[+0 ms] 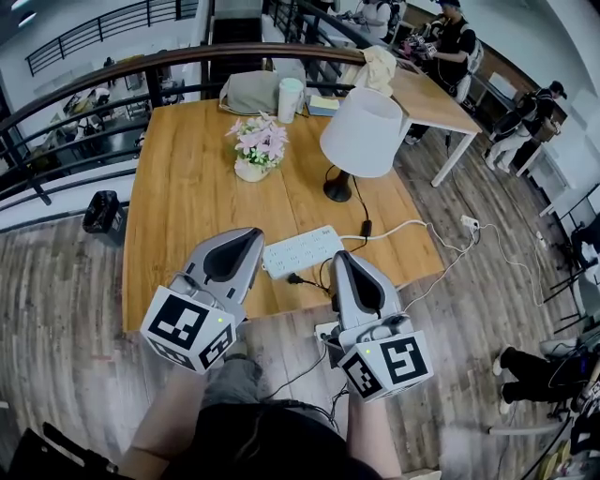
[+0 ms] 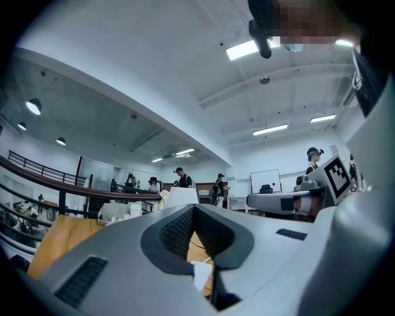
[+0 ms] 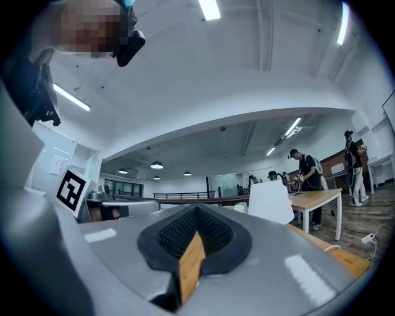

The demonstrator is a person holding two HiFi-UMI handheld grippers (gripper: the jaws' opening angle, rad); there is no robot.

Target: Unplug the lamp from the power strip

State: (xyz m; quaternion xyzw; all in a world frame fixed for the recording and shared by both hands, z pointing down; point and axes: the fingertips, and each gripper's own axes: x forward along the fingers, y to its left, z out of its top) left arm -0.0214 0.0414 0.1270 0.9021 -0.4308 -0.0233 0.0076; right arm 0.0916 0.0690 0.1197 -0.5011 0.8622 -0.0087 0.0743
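My right tool (image 1: pixel 345 264) is clenched on nothing, and my left tool (image 1: pixel 249 242) looks clenched and empty too. I hold both low over the near edge of the counter (image 1: pixel 178 187), side by side, noses pointing away from me. The power strip (image 1: pixel 302 251) lies between their tips. The lamp's black plug (image 1: pixel 294 278) rests loose just left of my right tool, apparently out of its socket, so I judge nothing needs gripping. The lamp (image 1: pixel 361 131) stands well beyond.

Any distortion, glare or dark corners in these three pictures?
Head view: fisheye bows the table edges; light is even. Left gripper view: black rounded corners, a bright ceiling light glares. Right gripper view: same dark corners, bright ceiling strip.
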